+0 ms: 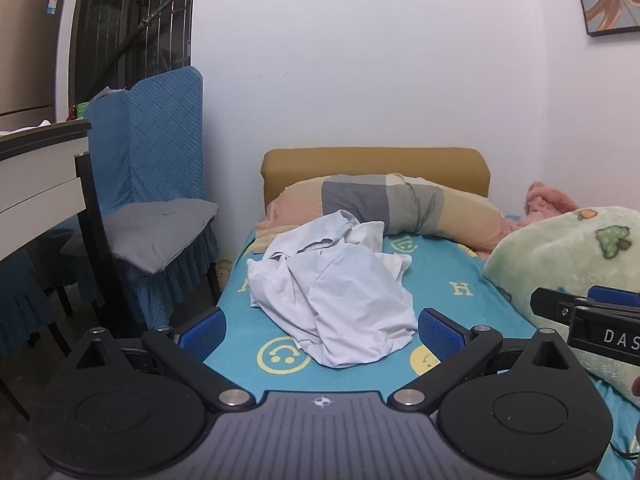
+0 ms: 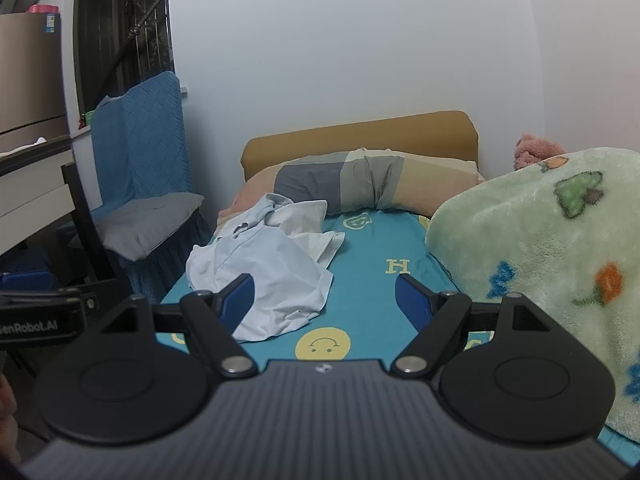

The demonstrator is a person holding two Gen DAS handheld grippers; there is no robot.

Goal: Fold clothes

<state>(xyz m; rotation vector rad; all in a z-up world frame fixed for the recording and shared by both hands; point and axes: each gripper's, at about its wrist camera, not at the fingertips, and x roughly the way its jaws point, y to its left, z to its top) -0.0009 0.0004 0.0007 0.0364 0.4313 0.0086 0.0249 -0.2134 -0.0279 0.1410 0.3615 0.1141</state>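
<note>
A crumpled pale blue-white garment (image 1: pixel 332 288) lies in a heap on the teal bed sheet (image 1: pixel 452 280), near the bed's left edge. It also shows in the right wrist view (image 2: pixel 272 264). My left gripper (image 1: pixel 320 332) is open and empty, held above the near end of the heap. My right gripper (image 2: pixel 324 296) is open and empty, just right of the heap over the sheet (image 2: pixel 372 280). The right gripper's side shows at the right edge of the left wrist view (image 1: pixel 592 316).
A patchwork pillow (image 1: pixel 384 208) and a tan headboard (image 1: pixel 376 164) lie at the far end. A fluffy green blanket (image 2: pixel 540 264) is piled on the bed's right side. A blue-covered chair (image 1: pixel 152 200) and a desk (image 1: pixel 36 176) stand left of the bed.
</note>
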